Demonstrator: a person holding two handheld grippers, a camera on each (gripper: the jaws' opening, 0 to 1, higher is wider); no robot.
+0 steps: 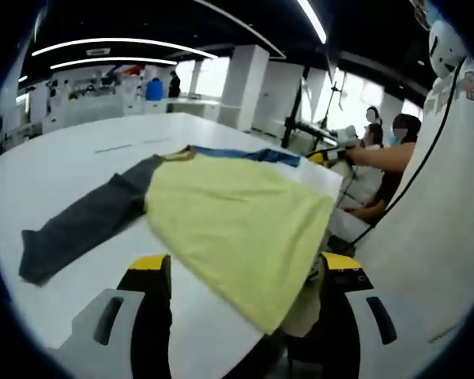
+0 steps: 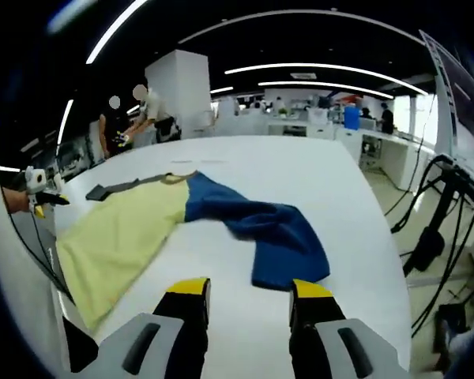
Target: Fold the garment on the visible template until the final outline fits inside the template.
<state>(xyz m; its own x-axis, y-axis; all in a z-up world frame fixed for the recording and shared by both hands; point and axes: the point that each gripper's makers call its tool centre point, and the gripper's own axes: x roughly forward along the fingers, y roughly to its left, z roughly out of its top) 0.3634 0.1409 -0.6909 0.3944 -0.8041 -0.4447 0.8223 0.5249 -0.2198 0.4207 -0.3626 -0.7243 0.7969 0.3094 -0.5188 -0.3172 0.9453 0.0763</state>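
Garment (image 1: 229,213) lies spread on the white desk (image 1: 71,166), yellow body hanging over the near edge, grey sleeve left, blue sleeve (image 2: 276,233) right, with left tongs (image 1: 245,276) and right tongs (image 2: 245,296) both apart, holding nothing.

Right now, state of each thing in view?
garment: unfolded, yellow body flat, hem over the table edge
grey sleeve: stretched out flat
blue sleeve: rumpled, bent on the table
left gripper: open, hem between fingers
right gripper: open, empty
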